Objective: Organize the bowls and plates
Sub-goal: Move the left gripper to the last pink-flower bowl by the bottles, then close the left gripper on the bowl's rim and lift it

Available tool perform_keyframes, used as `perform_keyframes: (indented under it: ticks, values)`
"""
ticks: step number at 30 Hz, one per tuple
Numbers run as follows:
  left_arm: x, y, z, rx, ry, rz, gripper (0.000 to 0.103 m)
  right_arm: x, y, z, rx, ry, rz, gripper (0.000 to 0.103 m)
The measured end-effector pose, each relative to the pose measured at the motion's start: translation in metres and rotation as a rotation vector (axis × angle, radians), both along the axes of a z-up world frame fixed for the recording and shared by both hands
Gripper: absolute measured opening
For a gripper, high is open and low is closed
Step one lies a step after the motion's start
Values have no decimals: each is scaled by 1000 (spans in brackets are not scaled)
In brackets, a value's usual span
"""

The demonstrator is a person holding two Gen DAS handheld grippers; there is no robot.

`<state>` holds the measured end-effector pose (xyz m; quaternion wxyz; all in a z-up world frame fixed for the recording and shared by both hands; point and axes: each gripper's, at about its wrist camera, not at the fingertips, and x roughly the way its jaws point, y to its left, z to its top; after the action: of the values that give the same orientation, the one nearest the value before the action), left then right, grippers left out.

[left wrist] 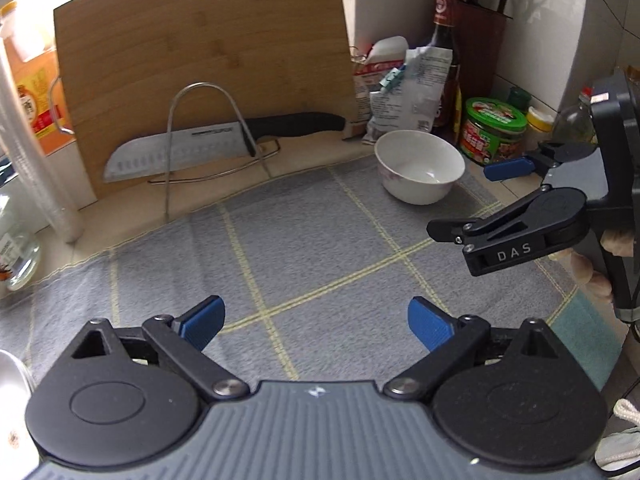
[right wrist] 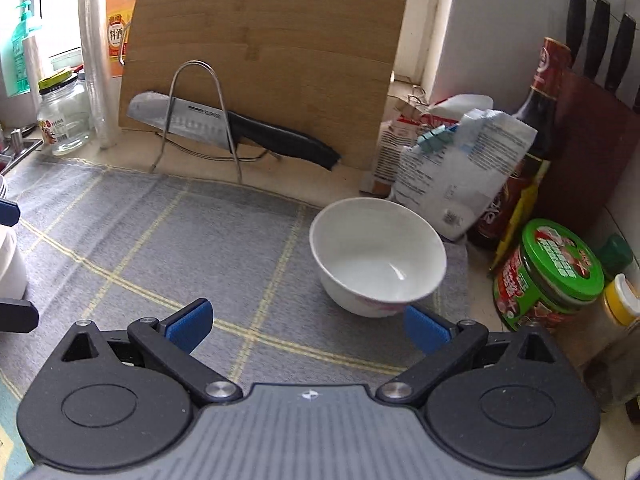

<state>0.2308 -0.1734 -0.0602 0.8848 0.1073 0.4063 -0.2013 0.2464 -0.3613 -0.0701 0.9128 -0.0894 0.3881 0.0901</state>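
A white bowl [left wrist: 420, 166] stands upright and empty on the far right corner of a grey checked mat [left wrist: 304, 256]; it also shows in the right wrist view [right wrist: 378, 256]. My left gripper [left wrist: 314, 322] is open and empty over the mat's near part. My right gripper [right wrist: 308, 326] is open and empty, just short of the bowl, with its right fingertip [right wrist: 426, 330] close to the bowl's near side. In the left wrist view the right gripper [left wrist: 472, 200] comes in from the right, beside the bowl. A white rim [left wrist: 10, 372] shows at the far lower left.
A bamboo cutting board [left wrist: 204, 68] leans on the back wall with a knife [left wrist: 224, 140] on a wire rack [left wrist: 208, 136]. Bags [right wrist: 452, 168], a dark sauce bottle [right wrist: 528, 140], a green-lidded jar [right wrist: 548, 276] and a knife block [right wrist: 592, 136] crowd the right. A glass jar [right wrist: 64, 116] and stacked cups [right wrist: 96, 68] stand at left.
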Motion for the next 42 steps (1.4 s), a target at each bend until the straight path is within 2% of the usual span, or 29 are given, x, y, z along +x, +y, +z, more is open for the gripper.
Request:
perform_keyframes:
  ticks: [8, 14, 18, 23, 34, 40, 42]
  values:
    - [40, -56, -16, -18, 13, -105, 98, 13, -55, -16, 0, 24, 85, 103]
    - [73, -90, -28, 65, 6, -215, 98, 30, -77, -27, -11, 35, 201, 103]
    - [93, -111, -39, 77, 25, -248, 97, 40, -83, -32, -32, 41, 280, 103]
    - [105, -133, -50, 116, 20, -340, 97, 52, -87, -35, -76, 43, 384, 103]
    - [130, -160, -55, 211, -4, -512, 95, 71, -84, -36, -148, 31, 553, 100]
    - [134, -167, -58, 220, -19, -611, 95, 77, -82, -35, -157, 34, 598, 89]
    - [134, -169, -59, 225, -35, -632, 95, 79, -83, -34, -155, 33, 609, 89]
